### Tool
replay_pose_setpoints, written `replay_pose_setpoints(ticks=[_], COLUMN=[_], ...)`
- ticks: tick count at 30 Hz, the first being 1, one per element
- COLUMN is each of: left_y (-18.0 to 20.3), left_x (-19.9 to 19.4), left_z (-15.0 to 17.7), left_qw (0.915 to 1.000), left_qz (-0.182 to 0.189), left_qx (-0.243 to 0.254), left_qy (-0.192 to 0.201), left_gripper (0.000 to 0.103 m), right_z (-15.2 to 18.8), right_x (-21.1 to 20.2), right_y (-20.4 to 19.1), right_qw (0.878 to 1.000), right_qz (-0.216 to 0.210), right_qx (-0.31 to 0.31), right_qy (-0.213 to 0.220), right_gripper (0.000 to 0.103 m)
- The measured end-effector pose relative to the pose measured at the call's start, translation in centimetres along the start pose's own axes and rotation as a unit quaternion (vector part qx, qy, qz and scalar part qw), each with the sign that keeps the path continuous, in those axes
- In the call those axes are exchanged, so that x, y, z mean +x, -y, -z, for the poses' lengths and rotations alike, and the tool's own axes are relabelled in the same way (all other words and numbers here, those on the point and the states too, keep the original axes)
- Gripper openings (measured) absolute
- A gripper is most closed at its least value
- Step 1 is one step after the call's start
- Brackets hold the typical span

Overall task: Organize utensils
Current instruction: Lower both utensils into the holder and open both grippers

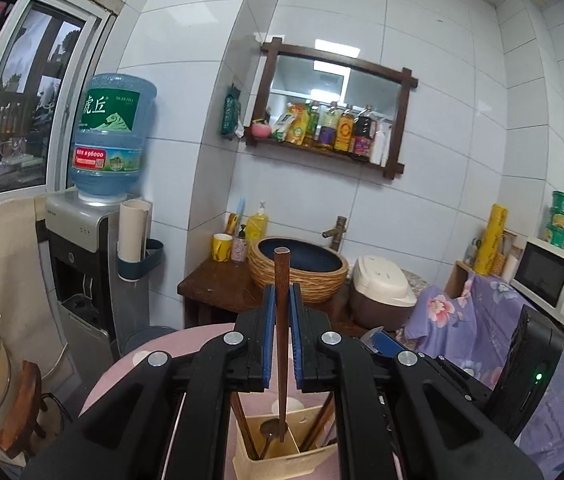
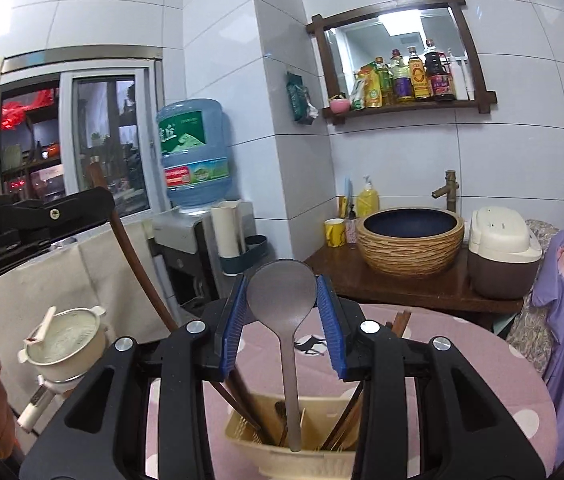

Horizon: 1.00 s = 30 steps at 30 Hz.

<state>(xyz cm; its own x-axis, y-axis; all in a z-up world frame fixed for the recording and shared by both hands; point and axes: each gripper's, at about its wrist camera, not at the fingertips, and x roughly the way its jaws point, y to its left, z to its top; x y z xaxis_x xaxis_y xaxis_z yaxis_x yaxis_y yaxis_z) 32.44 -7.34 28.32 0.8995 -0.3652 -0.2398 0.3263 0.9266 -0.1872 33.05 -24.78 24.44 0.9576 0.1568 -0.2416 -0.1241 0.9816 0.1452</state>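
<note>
My left gripper is shut on a brown wooden utensil handle that stands upright, its lower end down in a cream utensil holder on the pink table. My right gripper has its blue pads on either side of a grey metal spoon bowl, touching its edges; the spoon stands handle-down in the same holder, seen in the right wrist view. Wooden chopsticks lean in the holder's side compartments. The left gripper's body and its curved wooden handle show at the left of the right wrist view.
A round pink dotted table carries the holder. Behind stand a wicker basin, rice cooker, water dispenser, and a wall shelf of bottles. A cream strainer pot sits left. A microwave is right.
</note>
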Motion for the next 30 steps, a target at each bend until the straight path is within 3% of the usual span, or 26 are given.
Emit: replay_pose_setpoints(ticks=[5,20,30], left_y=[-0.6,-1.6,-2.5], left_x=[2.5,5.5,5.9], left_z=[2.8,10.3,12.7], left_qw=[0.9996,0.9958,0.9934], left_qz=[-0.012,-0.037,-0.040], left_qx=[-0.006,0.009,0.014], left_qy=[-0.023,-0.083,-0.106], left_gripper=[0.008,0.008,0.008], right_z=[2.4,8.9,11.0], right_x=[2.8,5.0,5.4], right_y=[0.6,0.9,0.8], right_qw=[0.999,0.994,0.991], right_qz=[0.026,0.058,0.071], right_qx=[0.002,-0.035,-0.055], right_qy=[-0.026,-0.082,-0.095], right_gripper=[0.036,0.036,0.036])
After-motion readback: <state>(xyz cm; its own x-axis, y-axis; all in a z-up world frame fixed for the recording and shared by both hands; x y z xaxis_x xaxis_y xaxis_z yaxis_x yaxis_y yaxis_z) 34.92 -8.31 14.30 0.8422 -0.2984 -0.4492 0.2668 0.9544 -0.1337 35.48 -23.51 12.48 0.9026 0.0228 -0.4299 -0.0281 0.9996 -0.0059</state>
